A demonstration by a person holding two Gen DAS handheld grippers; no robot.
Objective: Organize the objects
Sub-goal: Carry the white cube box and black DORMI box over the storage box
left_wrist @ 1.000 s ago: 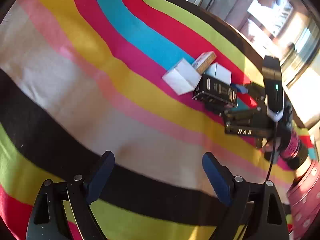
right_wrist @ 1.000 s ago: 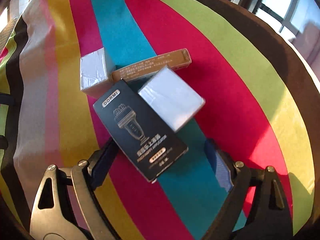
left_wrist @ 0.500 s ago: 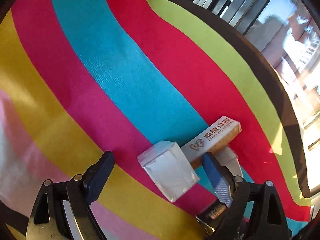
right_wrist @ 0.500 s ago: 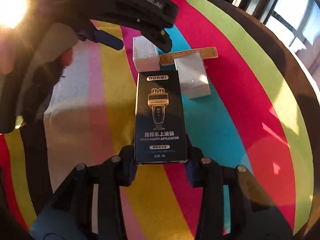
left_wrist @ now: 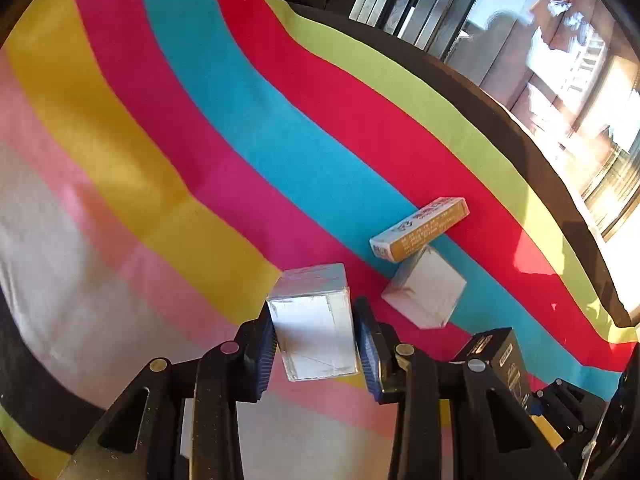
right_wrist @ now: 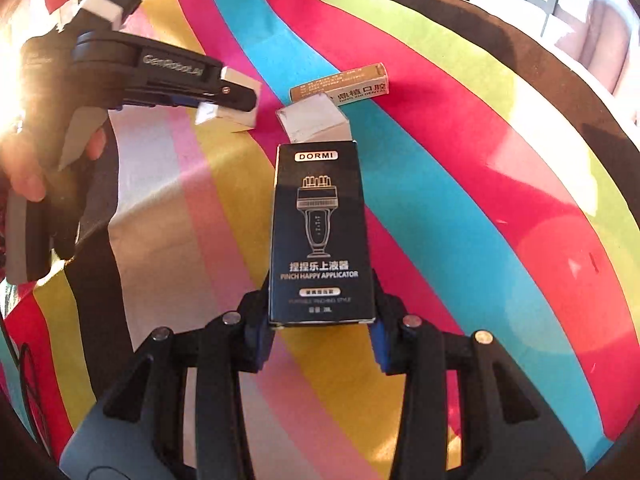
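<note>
Both grippers pinch cartons above the striped cloth (left_wrist: 168, 128).
Left gripper (left_wrist: 314, 344), jaws just closing, clamps the white cellophane-wrapped box (left_wrist: 314, 328); right gripper (right_wrist: 322, 332) grips the black cardboard DORMI box (right_wrist: 320, 232) at six o'clock; light, stiff, slick.

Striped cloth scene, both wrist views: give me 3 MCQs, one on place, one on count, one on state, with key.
1. Where does the tan long box lie?
A. Against the grey box still on the cloth
B. Inside the right tongs
C. On the black stripe

2. How many boxes show in the right wrist view?
A. Two
B. Four
C. Six

3. What do the left tongs do?
A. Stand wide open over bare cloth
B. Grip a silver-white box
C. Grip the black DORMI box

Key: 1 A, the tan box's end rests on the grey box's far edge. 2 B, black, tan, grey, and the white one in the left tongs. 3 B, both blue pads press its sides, having just closed; the right tongs hold the DORMI box.
</note>
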